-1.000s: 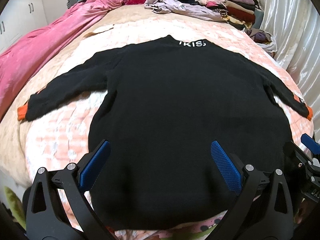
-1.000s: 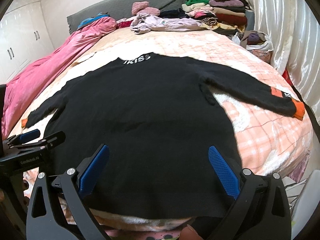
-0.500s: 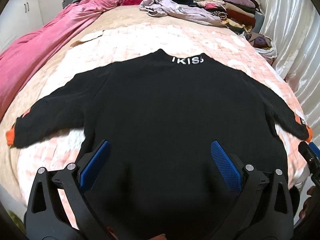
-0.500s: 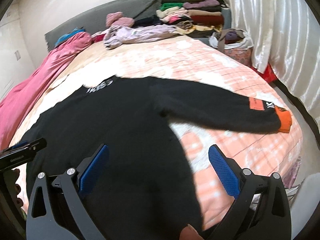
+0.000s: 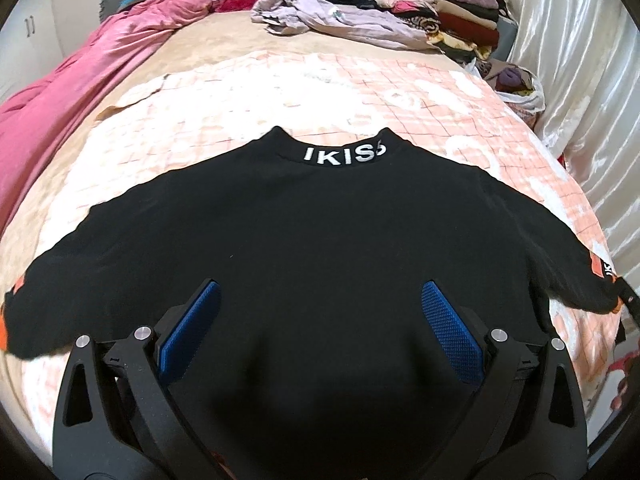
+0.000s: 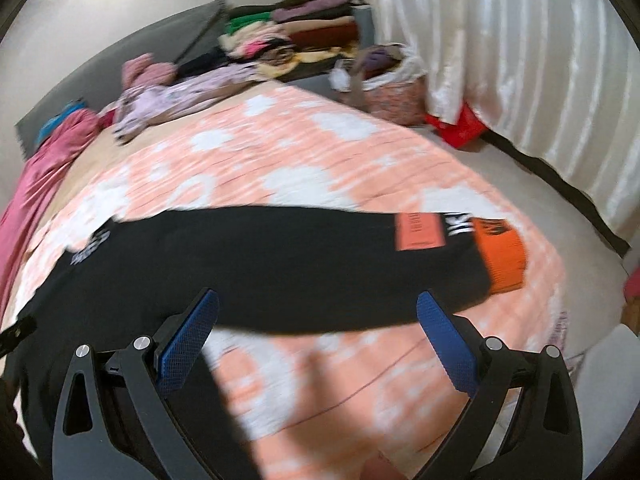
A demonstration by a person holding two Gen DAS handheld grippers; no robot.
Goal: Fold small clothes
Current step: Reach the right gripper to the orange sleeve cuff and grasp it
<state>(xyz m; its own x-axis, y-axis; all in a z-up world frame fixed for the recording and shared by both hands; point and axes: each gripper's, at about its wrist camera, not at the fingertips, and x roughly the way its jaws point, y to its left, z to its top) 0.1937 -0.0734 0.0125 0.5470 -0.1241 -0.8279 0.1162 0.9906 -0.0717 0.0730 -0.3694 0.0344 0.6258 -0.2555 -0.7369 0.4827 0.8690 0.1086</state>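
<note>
You are holding your left gripper (image 5: 318, 320) released over the near body of the black sweater (image 5: 312, 240), which is lying flat on the bed (image 5: 340, 92). Your right gripper (image 6: 318, 326) is hovering released by its right sleeve (image 6: 320, 264).

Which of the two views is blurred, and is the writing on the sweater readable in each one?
Left wrist view: sharp; the white collar lettering on the black sweater reads clearly, though fisheye distortion bends the bed. Right wrist view: motion blur smears everything; the collar text is unreadable and the orange cuff is soft.
</note>
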